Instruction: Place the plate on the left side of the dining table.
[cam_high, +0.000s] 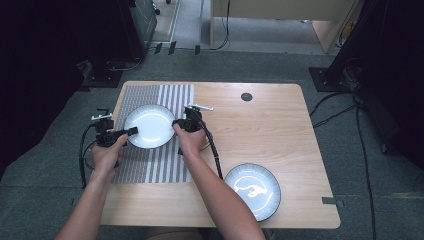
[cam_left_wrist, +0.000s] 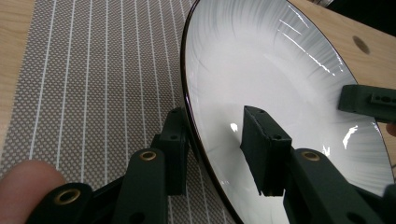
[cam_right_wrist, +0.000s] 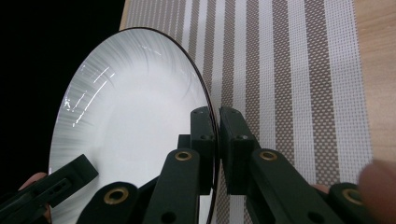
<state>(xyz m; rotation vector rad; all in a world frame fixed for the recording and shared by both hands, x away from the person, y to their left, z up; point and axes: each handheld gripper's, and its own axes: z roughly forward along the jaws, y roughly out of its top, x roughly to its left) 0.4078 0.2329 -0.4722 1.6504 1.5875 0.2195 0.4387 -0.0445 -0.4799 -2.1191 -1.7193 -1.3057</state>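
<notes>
The white plate (cam_high: 149, 126) is held over the striped placemat (cam_high: 150, 160) at the left half of the wooden table (cam_high: 280, 130), caught from both sides at once. Its dark rim is gripped on the left edge by the left gripper (cam_high: 131, 132) and on the right edge by the right gripper (cam_high: 176, 124).

In the left gripper view the plate (cam_left_wrist: 289, 107) is seen tilted, its glossy white bowl crossed with fine grey streaks. The left gripper (cam_left_wrist: 217, 149) is set astride the rim, one jaw under the plate and one over the white face, but a clear gap is seen between the upper jaw and the plate, so the jaws are spread rather than pressed tight. The mat (cam_left_wrist: 93, 84) is seen below, grey with thin white lines. At the far right edge of that view the other tool's jaw is seen on the opposite rim.

In the right gripper view the story is firmer: the right gripper (cam_right_wrist: 218, 149) is pinched hard on the rim, jaws nearly meeting with only the plate's edge (cam_right_wrist: 140, 121) between them. Broad brown and white bands of the mat (cam_right_wrist: 289, 84) are seen beside it.

Near the table's front right corner a second plate (cam_high: 252, 190) is seen lying flat, well apart from the held one.
</notes>
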